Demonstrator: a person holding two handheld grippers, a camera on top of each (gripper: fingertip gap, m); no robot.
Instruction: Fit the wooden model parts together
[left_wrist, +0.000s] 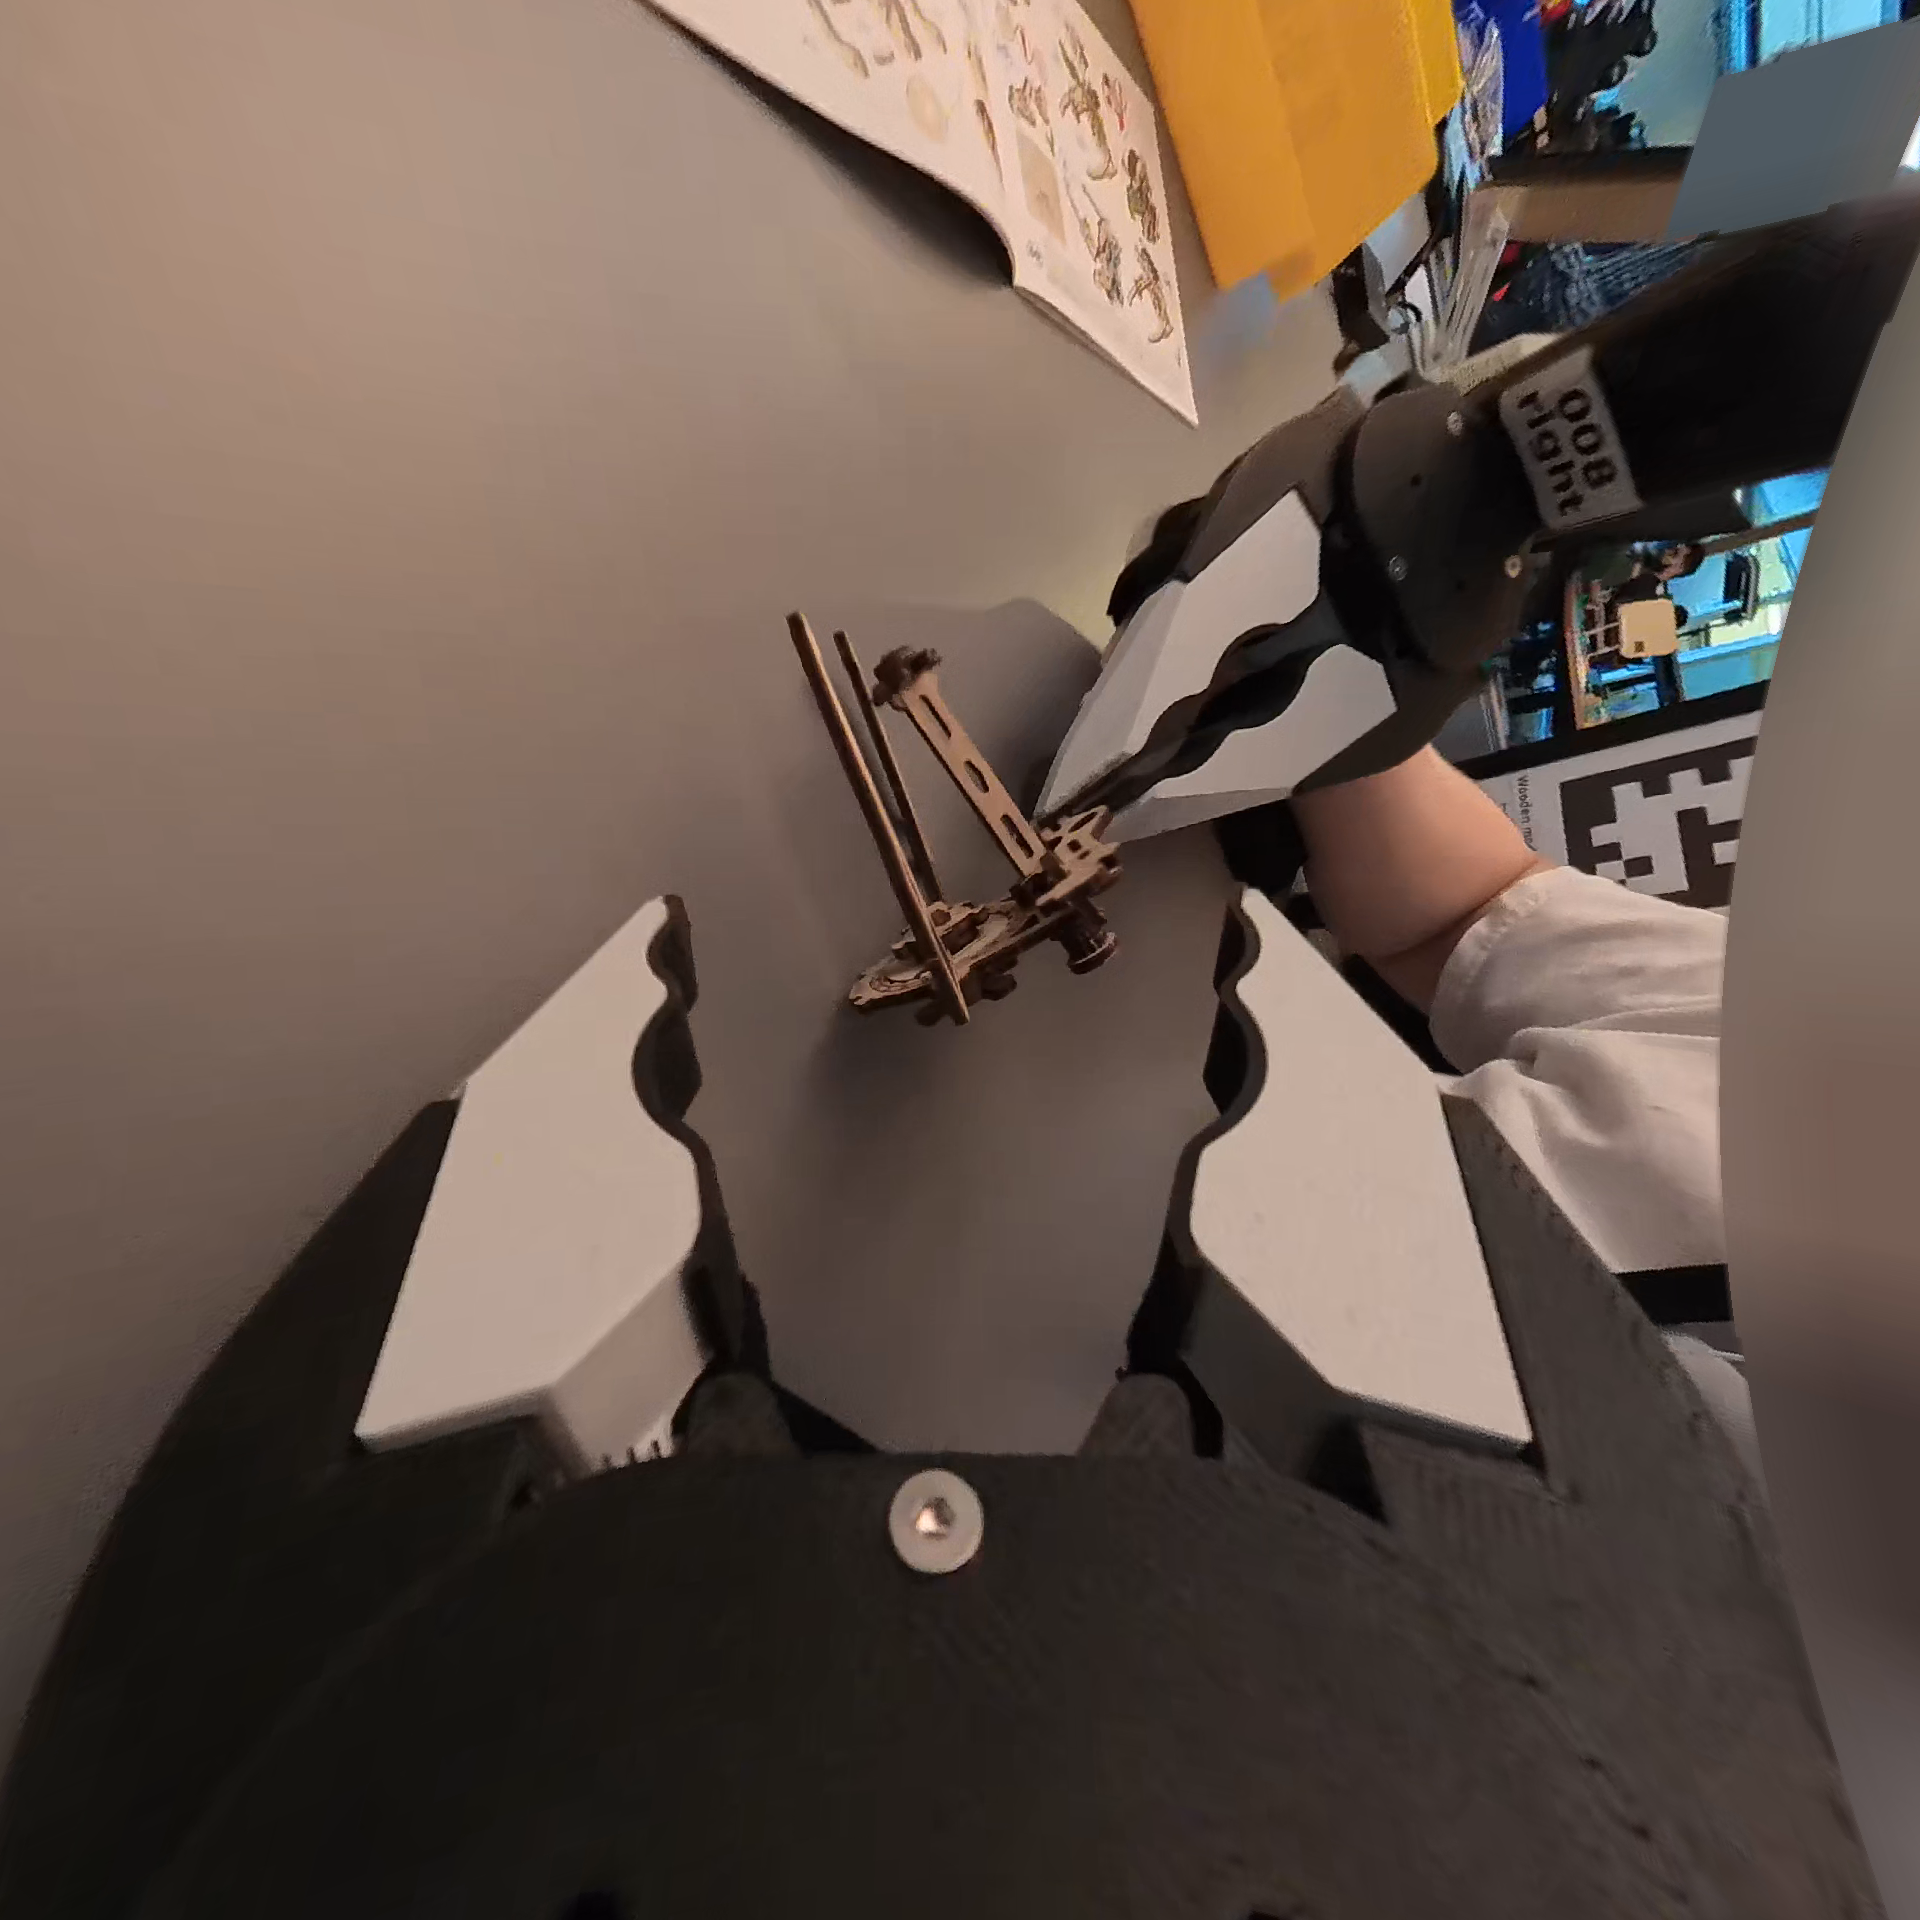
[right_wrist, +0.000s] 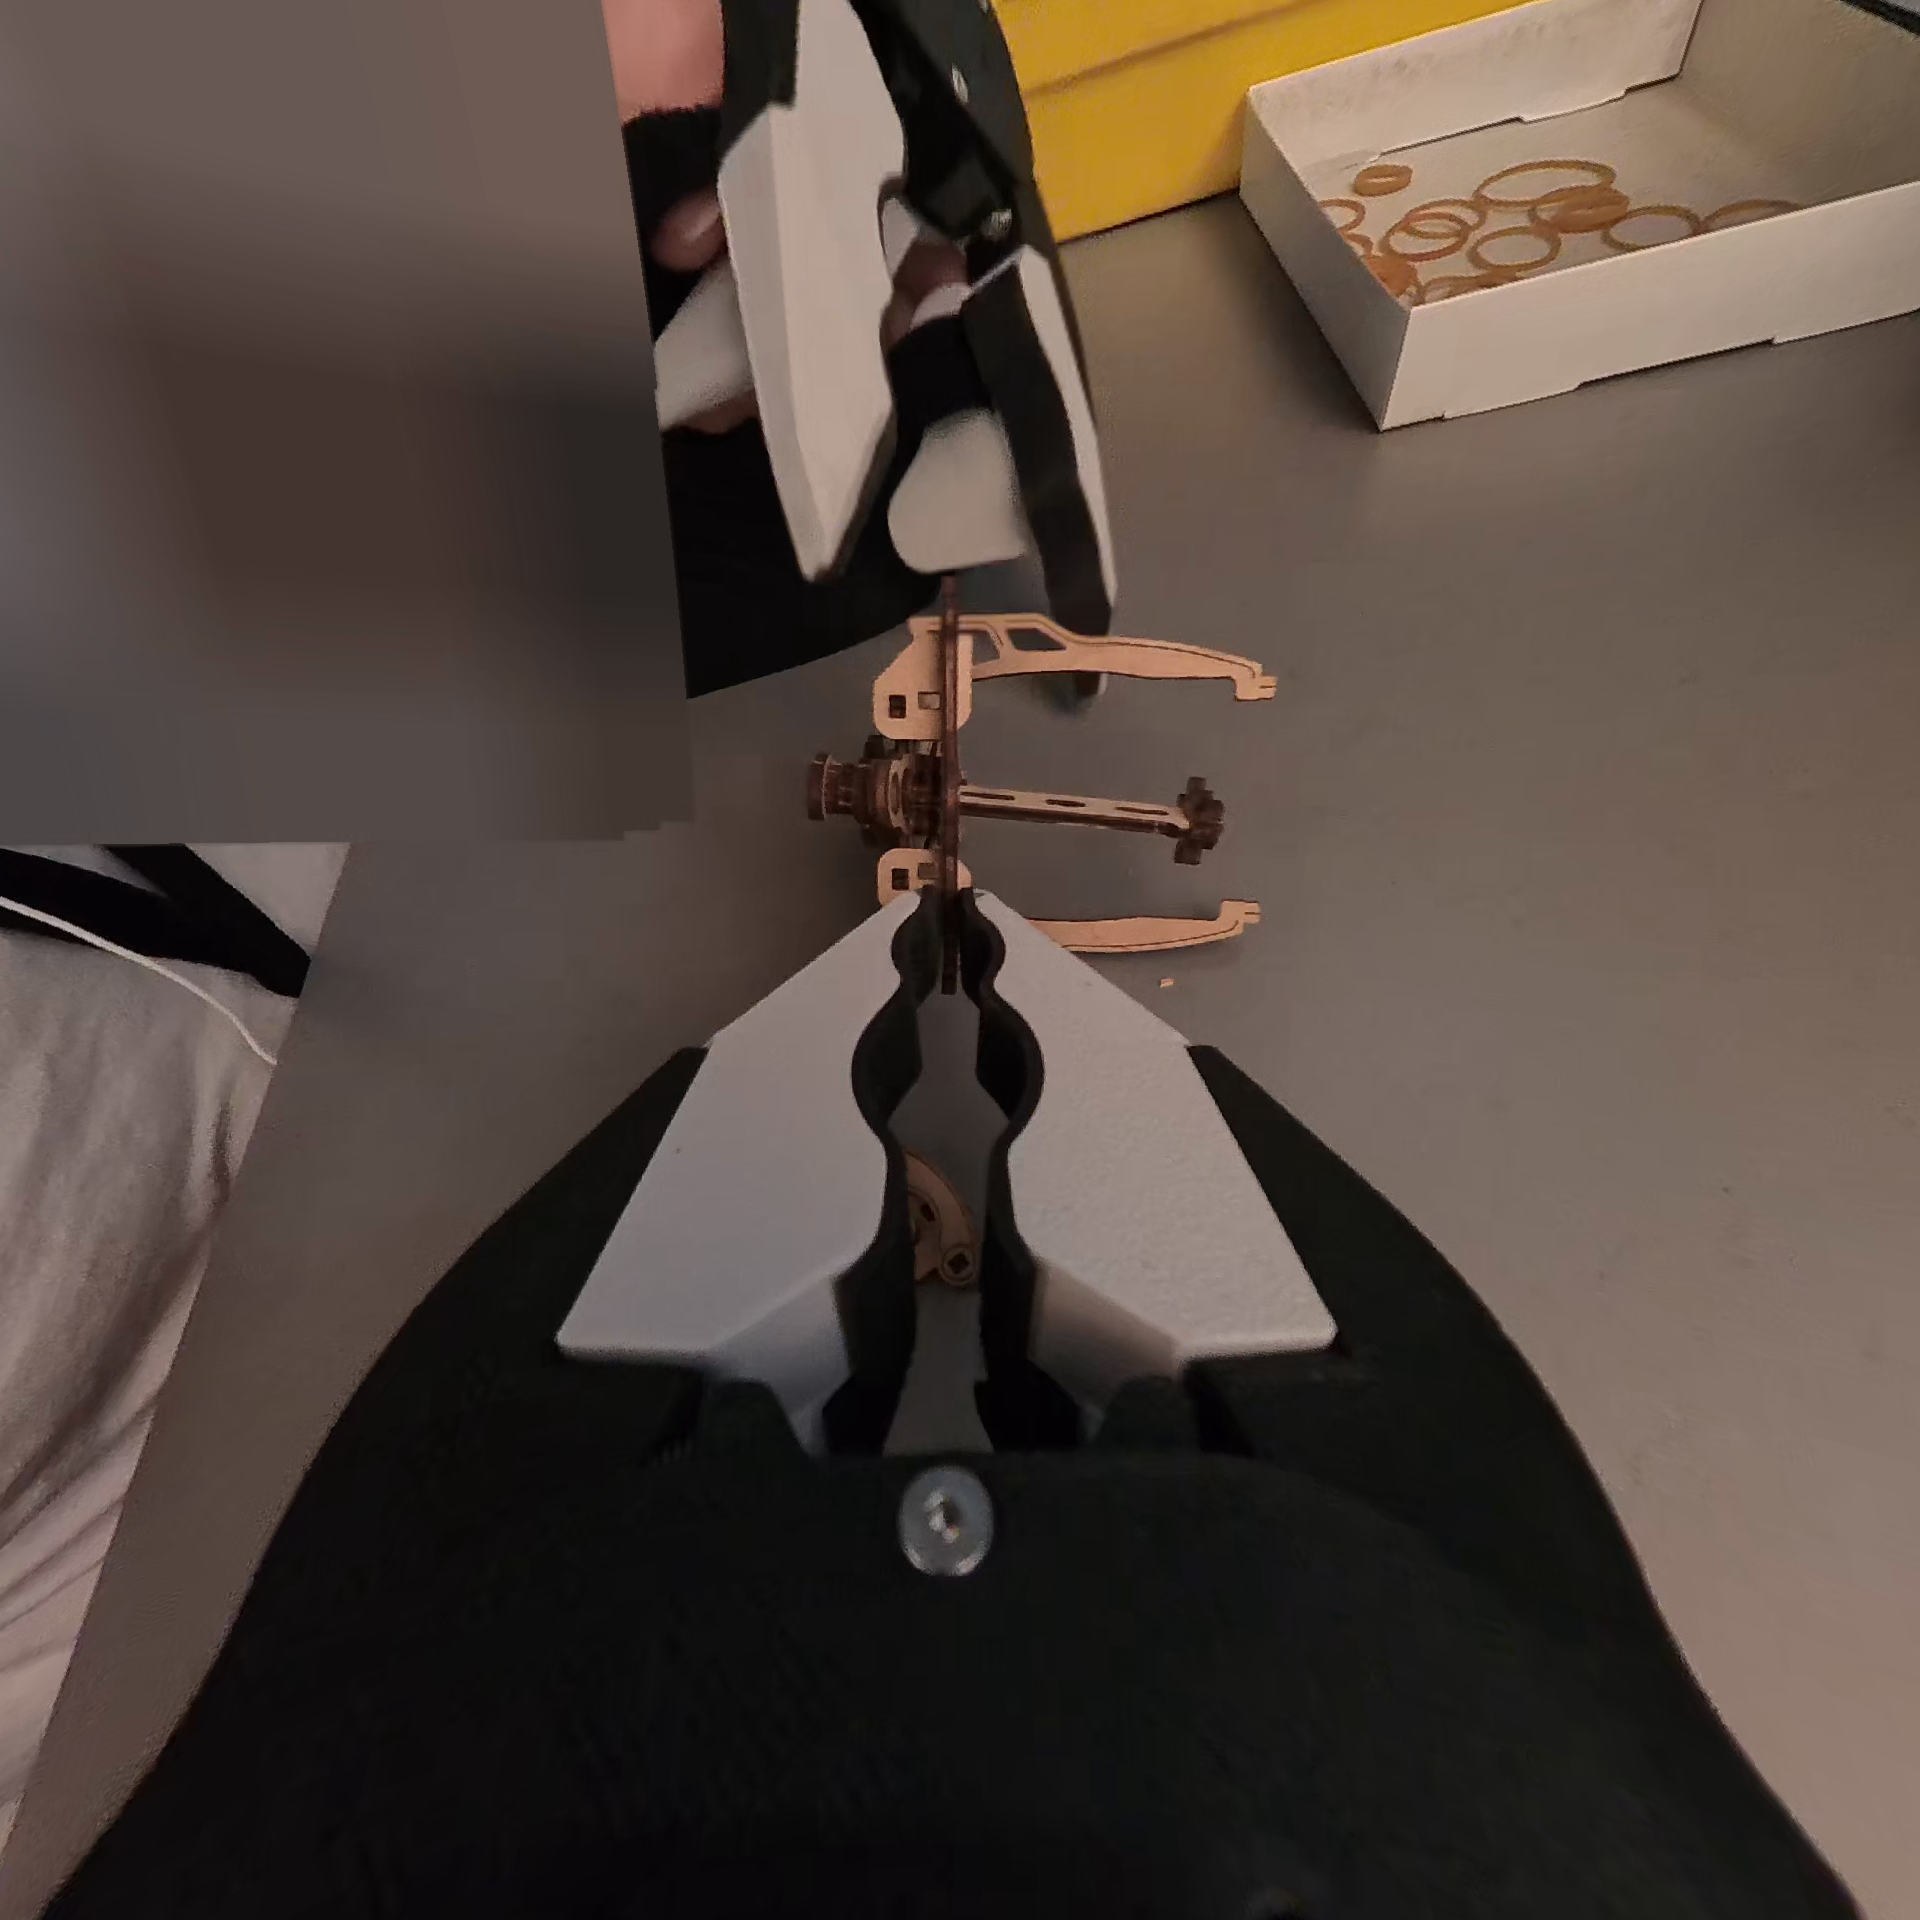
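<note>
Left gripper (left_wrist: 951, 1039): jaws spread wide, nothing between them, hovering just short of the wooden model (left_wrist: 966, 883), which stands on the grey counter (left_wrist: 416, 623). In the right wrist view the same left gripper (right_wrist: 935, 561) hangs directly over the model's top edge, close above it; whether a fingertip touches the wood I cannot tell.

Centre: the wooden model (right_wrist: 940, 800) is a thin upright plate seen edge-on, with a gear cluster on one side and a slotted axle ending in a small cog on the other. Two pale curved arms project from the plate, one beyond the axle and one nearer the camera.

Right gripper (right_wrist: 943, 920): closed nearly to contact, tips pinching the near edge of the plate. From the left wrist view the right gripper (left_wrist: 1081, 810) meets the model at its base end.

Far right: white tray of wooden rings (right_wrist: 1496, 223), yellow box (right_wrist: 1143, 135), both well apart.

Risks, as I judge them:
- Grip sits on a thin edge only; side pressure from the left gripper could twist the plate out of the pinch.
- Pressing down off-axis could snap a curved arm or pop the axle loose.
- Squeezing harder risks splitting the thin plate.
</note>
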